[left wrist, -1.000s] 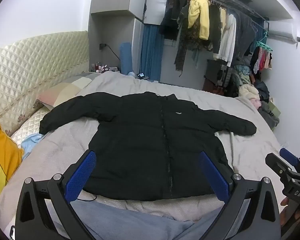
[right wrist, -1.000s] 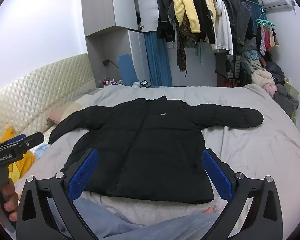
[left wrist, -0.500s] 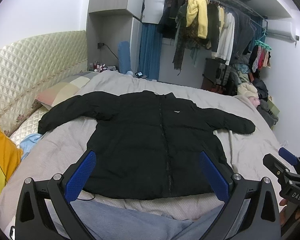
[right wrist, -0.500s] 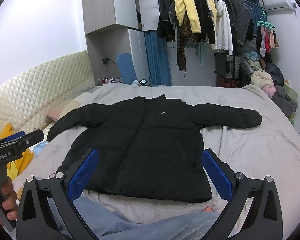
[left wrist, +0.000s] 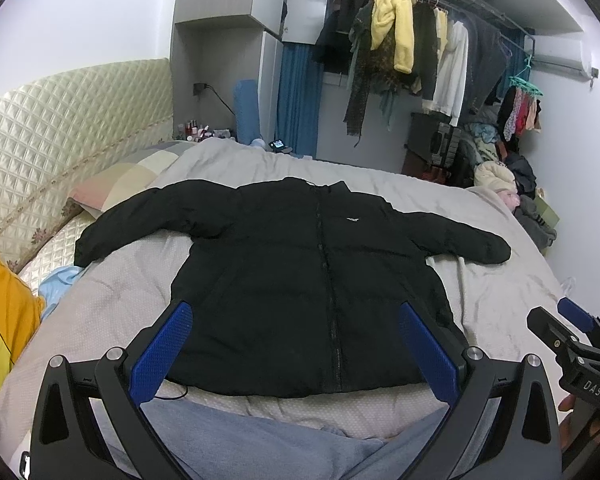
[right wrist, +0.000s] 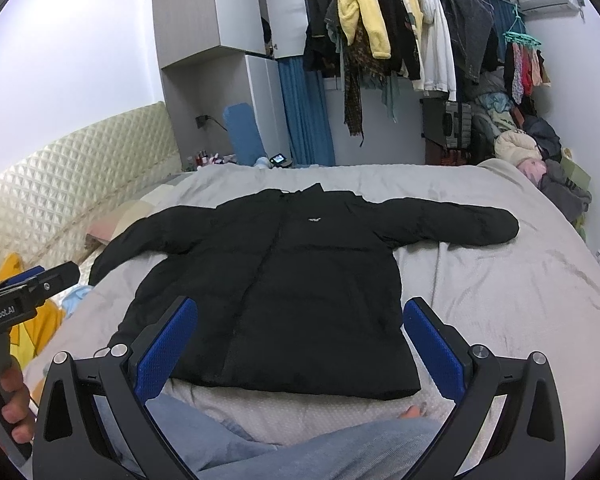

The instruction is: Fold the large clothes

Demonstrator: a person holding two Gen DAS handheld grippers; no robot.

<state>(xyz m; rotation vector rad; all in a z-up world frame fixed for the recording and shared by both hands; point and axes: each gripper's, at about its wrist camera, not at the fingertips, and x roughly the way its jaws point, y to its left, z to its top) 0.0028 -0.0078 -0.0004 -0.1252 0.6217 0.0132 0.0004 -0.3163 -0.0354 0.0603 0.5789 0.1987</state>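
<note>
lying flat and zipped on the grey bed [left wrist: 500,304], sleeves spread left and right, the black jacket [left wrist: 308,280] is unfolded; left gripper [left wrist: 296,344] and right gripper [right wrist: 300,344] hover released, best gripping one sleeve cuff first.

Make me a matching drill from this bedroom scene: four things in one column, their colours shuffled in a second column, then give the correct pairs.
Things:
1. jacket spread flat on the bed
2. fleece hanging on the clothes rail
3. bed cover under the jacket
4. pads on the left gripper

Colours:
A. grey
B. blue
C. black
D. yellow

Pairs: 1-C, 2-D, 3-A, 4-B
</note>
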